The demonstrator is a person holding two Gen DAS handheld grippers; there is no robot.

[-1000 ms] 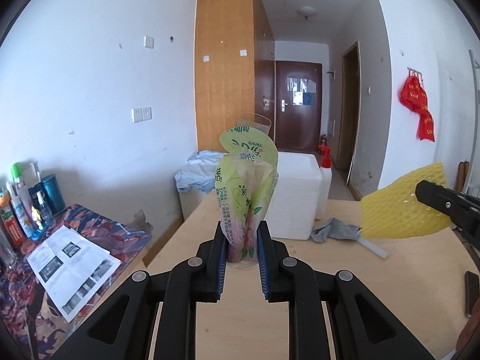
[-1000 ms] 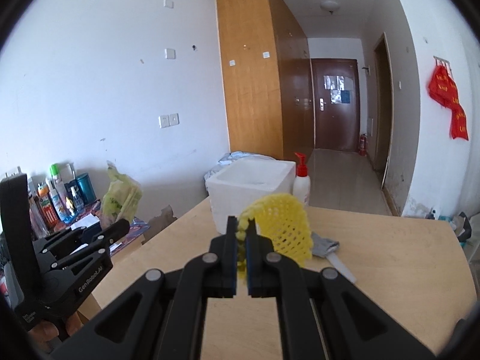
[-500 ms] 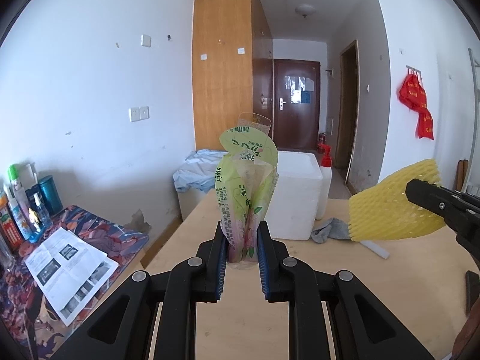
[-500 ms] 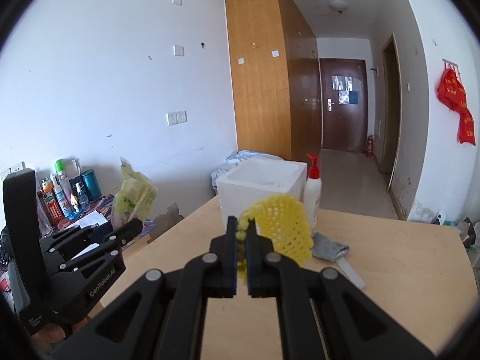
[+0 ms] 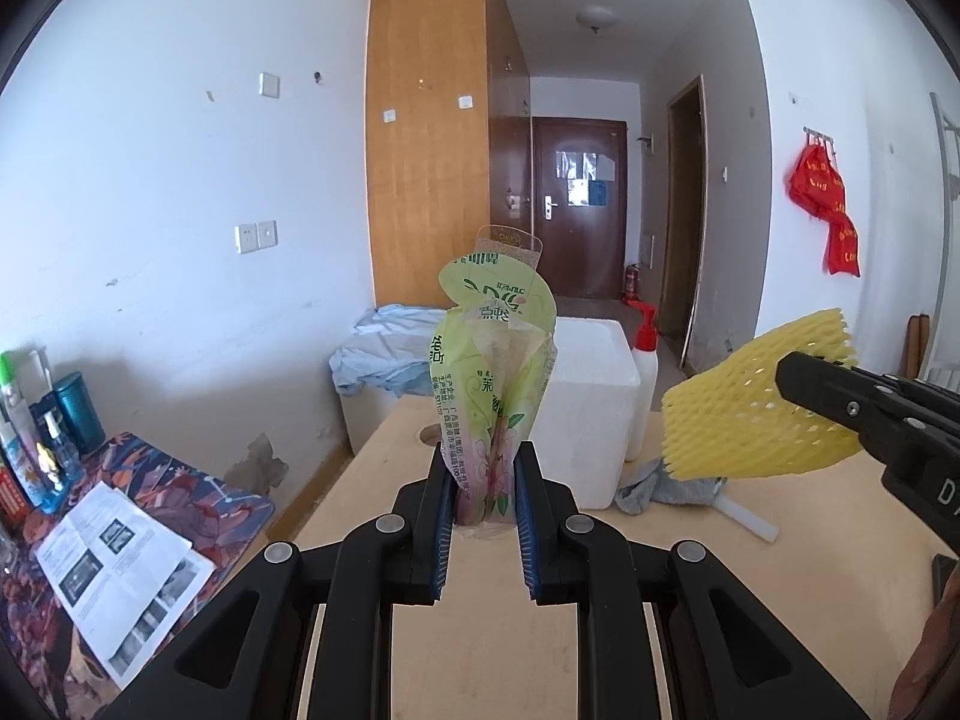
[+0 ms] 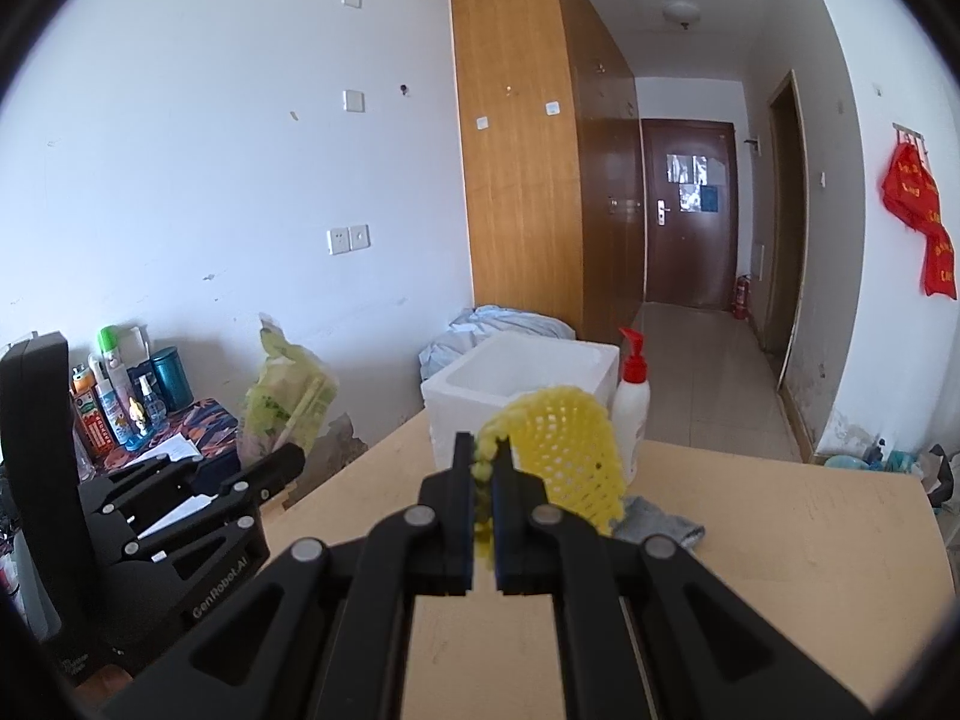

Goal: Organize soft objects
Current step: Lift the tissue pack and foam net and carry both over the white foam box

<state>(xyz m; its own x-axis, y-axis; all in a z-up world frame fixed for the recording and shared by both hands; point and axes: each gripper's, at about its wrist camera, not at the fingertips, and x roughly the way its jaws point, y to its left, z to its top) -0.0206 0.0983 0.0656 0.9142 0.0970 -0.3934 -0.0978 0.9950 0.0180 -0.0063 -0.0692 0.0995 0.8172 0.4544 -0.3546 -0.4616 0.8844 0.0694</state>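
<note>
Carrying a green wrapper (image 5: 492, 384) pinched upright, the left hand-held gripper (image 5: 483, 516) faces the white foam box (image 5: 591, 396) frame-centre; the right hand-held gripper (image 6: 483, 510), clamped on yellow foam netting (image 6: 561, 456), sits nearer.

left gripper (image 5: 483, 495) clamps base of upright green plastic packet (image 5: 492, 384) | right gripper (image 5: 840, 402) at right edge pinches yellow foam net (image 5: 744, 414), held off wooden table (image 5: 480, 648) | white foam box (image 5: 591, 402), red-capped pump bottle (image 5: 645, 378), grey cloth (image 5: 660, 483) behind
</note>
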